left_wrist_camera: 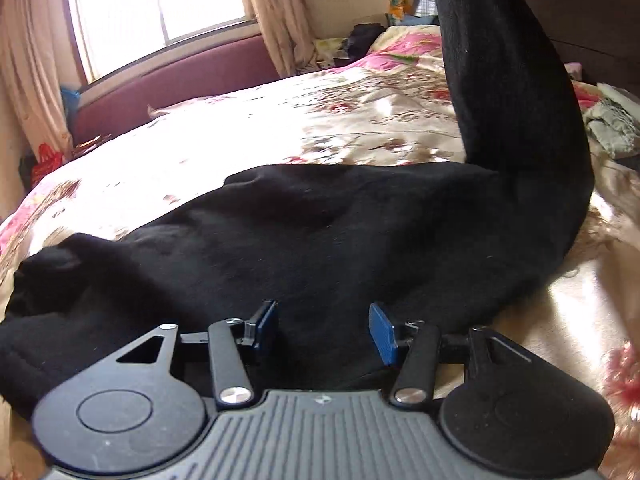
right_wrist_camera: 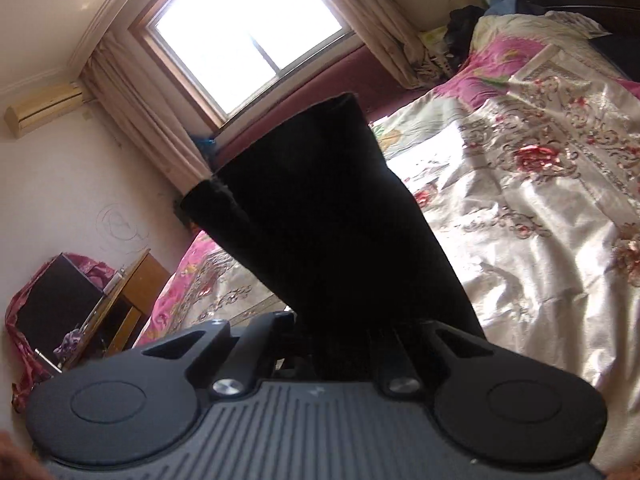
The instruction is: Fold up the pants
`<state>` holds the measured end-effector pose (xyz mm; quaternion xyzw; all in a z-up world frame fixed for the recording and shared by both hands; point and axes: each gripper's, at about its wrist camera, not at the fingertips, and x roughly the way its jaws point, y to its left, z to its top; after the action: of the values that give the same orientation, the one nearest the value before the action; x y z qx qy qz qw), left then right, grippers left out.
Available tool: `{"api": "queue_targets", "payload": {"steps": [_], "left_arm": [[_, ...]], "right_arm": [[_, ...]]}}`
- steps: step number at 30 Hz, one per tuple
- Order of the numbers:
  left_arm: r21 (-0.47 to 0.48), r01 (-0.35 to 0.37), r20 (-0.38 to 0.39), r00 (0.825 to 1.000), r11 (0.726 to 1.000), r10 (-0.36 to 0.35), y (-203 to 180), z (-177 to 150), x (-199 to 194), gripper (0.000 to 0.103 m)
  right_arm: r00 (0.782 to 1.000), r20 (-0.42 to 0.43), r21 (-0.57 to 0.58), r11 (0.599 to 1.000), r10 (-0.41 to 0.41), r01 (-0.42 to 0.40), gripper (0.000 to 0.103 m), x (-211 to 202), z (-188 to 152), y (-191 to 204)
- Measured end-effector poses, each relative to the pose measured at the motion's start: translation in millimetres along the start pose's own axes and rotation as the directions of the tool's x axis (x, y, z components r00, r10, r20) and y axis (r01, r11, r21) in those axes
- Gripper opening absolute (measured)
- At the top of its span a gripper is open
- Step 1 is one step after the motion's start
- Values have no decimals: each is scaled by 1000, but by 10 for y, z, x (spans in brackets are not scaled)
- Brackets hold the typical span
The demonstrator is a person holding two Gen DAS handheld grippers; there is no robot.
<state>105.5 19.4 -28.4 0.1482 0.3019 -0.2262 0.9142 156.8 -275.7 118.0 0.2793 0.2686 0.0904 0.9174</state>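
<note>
Black pants point(left_wrist_camera: 320, 248) lie across a floral bedspread point(left_wrist_camera: 360, 120). Their upper part is spread flat in the near half of the left wrist view. My left gripper point(left_wrist_camera: 324, 328) hovers low over the near edge of that flat part, open, and its blue pads point(left_wrist_camera: 266, 328) stand apart with no cloth pinched. The legs point(left_wrist_camera: 508, 80) rise steeply at the right and leave the top of the frame. In the right wrist view the same legs point(right_wrist_camera: 320, 220) stick out ahead, hems foremost. My right gripper point(right_wrist_camera: 340, 336) is shut on them, with its fingertips hidden under the black cloth.
A bright window point(right_wrist_camera: 248, 36) with beige curtains and a maroon padded ledge point(left_wrist_camera: 180, 80) lie beyond the bed. Crumpled clothes point(left_wrist_camera: 612, 124) sit at the bed's right side. A wooden cabinet point(right_wrist_camera: 128, 292) and a dark box point(right_wrist_camera: 52, 304) draped in pink cloth stand beside the bed.
</note>
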Motion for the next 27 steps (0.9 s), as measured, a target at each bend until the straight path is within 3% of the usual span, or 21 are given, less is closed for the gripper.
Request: {"api": "queue_targets", "payload": {"steps": [4,8,13,16,20,24,27], "left_arm": [[-102,-31,5,999,994,31,438,-63,-21,65],[-145,-56,19,998,988,60,735,-99,-45,67],[-251,-79,-11,997,965,79,1132,-126,-30,67],[-293,-72,-23,997,953,69,1295,-160,-64,67],[-314,-63,-47,998,947,51,1380,-146,-36,67],[-335,-57,-59,997,940,39,1512,-89,-21,67],[-364,-53,-74,997,930,28,1590,-94,-7,67]], "right_arm": [[982,-167,-69,992,93,-105,9,857,-307,447],[945,-286,-65,981,159,-185,9,1624,-675,796],[917,-366,-58,979,160,-194,9,2222,-1085,1089],[917,-376,-107,978,129,-181,9,2328,-1252,1267],[909,-389,-86,977,148,-195,10,2357,-1272,1408],[943,-296,-110,976,151,-191,9,2196,-1134,1589],[945,-282,-144,967,163,-210,9,2233,-1181,1802]]}}
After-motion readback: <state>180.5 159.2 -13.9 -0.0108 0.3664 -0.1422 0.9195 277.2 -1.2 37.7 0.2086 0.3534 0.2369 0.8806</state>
